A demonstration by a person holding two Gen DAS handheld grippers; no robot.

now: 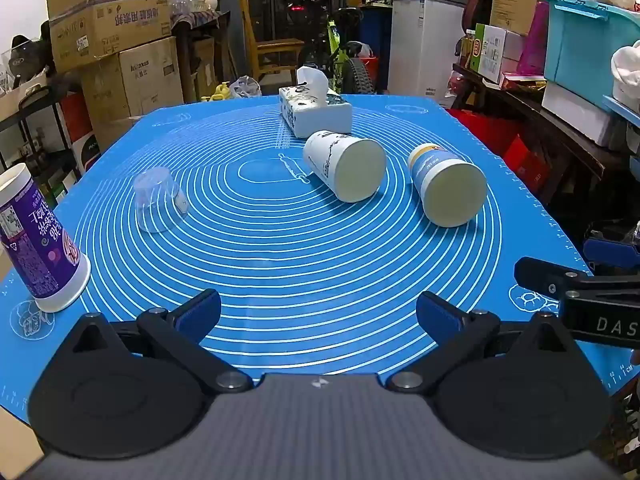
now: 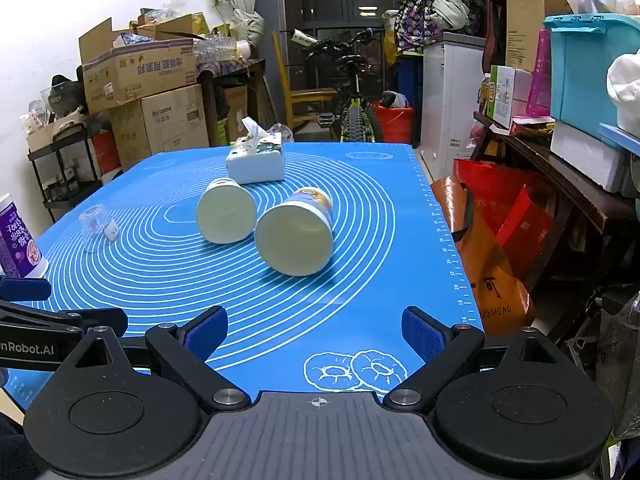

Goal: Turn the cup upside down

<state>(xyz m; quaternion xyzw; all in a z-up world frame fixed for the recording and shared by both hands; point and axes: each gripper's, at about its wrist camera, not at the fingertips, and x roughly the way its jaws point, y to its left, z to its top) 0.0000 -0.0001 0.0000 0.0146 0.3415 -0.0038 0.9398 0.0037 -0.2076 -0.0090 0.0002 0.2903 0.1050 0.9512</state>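
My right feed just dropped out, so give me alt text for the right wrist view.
The open right gripper hovers low over a blue baking mat, holding nothing. Ahead, two paper cups lie on their sides, mouths toward the camera: a blue-banded cup and a white cup, with a tissue box behind them.

Both views bright, evenly lit from overhead indoor light. Soft short shadows under lying cups (image 2: 294, 236). Mild sheen on blue mat (image 1: 280, 240). Strong fisheye bending and dark vignette at corners. Far doorway dim; focus sharp.
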